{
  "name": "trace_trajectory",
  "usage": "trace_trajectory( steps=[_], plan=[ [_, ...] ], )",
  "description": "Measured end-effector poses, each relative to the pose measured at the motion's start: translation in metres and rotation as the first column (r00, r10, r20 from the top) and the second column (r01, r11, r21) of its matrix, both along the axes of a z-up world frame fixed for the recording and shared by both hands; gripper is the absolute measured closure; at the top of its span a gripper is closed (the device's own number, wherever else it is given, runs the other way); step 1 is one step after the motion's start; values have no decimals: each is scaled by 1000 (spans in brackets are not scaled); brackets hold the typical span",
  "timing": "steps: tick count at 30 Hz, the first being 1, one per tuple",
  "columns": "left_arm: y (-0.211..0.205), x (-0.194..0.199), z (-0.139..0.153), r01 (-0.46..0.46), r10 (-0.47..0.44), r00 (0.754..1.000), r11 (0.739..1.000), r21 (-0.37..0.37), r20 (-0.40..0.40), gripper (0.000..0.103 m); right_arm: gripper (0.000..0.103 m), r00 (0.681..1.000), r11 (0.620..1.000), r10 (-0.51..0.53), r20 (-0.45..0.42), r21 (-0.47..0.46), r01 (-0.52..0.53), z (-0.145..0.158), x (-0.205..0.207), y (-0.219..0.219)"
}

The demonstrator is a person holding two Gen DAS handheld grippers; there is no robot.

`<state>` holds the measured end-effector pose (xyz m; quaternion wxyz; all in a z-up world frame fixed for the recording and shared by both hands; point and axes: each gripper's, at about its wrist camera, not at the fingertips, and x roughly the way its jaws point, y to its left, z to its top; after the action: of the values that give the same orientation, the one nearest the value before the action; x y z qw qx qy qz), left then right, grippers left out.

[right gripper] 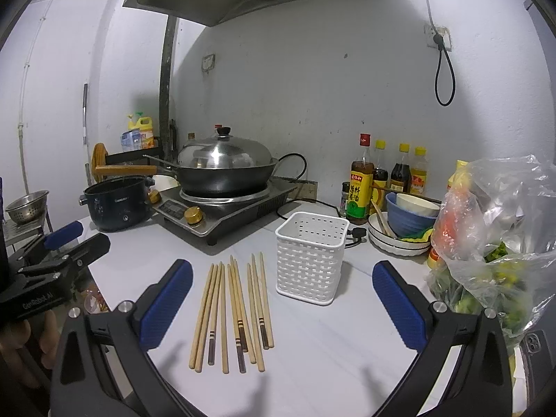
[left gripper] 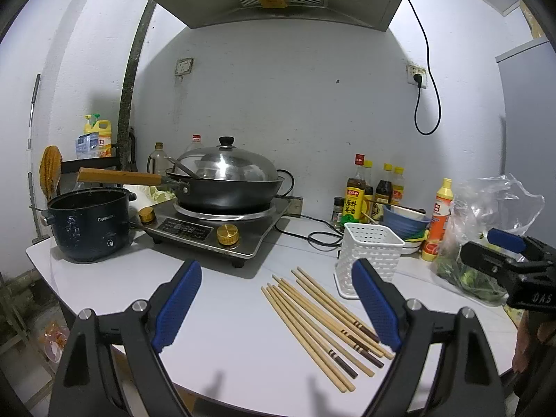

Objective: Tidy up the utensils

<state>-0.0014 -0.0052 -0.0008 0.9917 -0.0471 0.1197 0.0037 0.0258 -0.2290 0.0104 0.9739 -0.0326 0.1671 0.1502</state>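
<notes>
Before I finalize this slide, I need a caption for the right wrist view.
Open right gripper above loose chopsticks beside an empty white basket on the kitchen counter.

left gripper (left gripper: 278, 307) and right gripper (right gripper: 281, 304) hover side by side, jaws spread wide, holding nothing.

pale bamboo chopsticks (right gripper: 232, 312) are showing dark brown ends with thin light bands. the basket (right gripper: 310, 258) is showing white, in a woven lattice pattern with dotted holes near its rim. blue ribbed pads are lining the black left gripper (left gripper: 278, 307) and black right gripper (right gripper: 282, 305).
</notes>
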Motion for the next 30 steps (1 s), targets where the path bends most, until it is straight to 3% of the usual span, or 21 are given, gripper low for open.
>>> trace_trajectory(
  steps=[30],
  plan=[
    [0, 0, 1, 0, 0, 1000, 1000, 6, -3, 15, 0, 1000, 1000, 0, -3, -11, 0, 0, -2, 2]
  ],
)
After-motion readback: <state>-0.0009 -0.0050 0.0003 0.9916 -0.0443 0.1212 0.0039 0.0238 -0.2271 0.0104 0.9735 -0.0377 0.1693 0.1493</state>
